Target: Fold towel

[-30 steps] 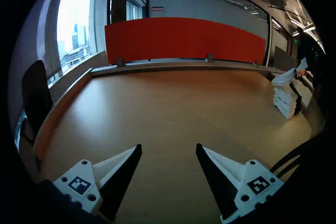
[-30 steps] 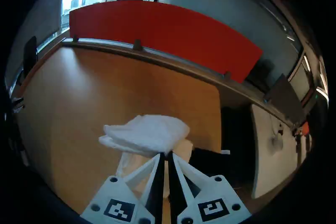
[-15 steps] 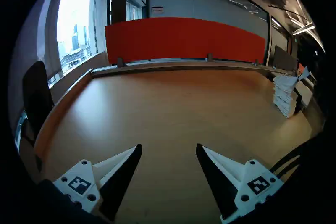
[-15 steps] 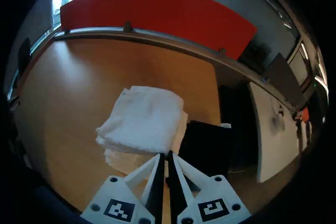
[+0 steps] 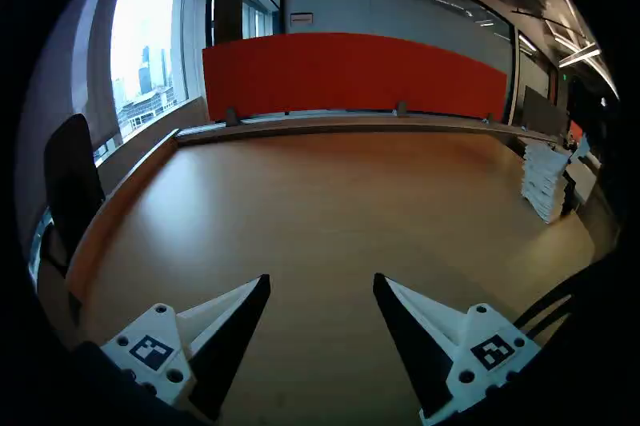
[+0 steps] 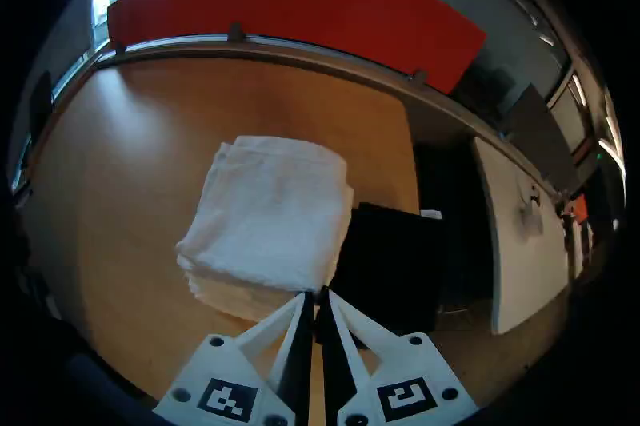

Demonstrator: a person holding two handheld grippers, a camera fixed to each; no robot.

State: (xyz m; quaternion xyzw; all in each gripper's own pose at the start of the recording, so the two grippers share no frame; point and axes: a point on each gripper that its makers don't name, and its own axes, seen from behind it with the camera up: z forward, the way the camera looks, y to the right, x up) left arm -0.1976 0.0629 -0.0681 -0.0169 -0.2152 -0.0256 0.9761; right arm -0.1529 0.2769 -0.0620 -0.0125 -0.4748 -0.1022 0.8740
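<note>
The left gripper (image 5: 320, 278) hangs wide open over the bare wooden table (image 5: 320, 194). The right gripper (image 6: 318, 296), fingers nearly together, sits at the near edge of the folded white towel (image 6: 268, 214). The towel tops a stack (image 6: 228, 294) beside a black box (image 6: 392, 266) whose contents cannot be told.

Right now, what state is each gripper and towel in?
Left gripper: open, over the bare table.
Right gripper: shut, tips at the top towel's near edge; pinch unclear.
Top towel: folded, flat on the pile.
Pile: stacked, upright.
</note>
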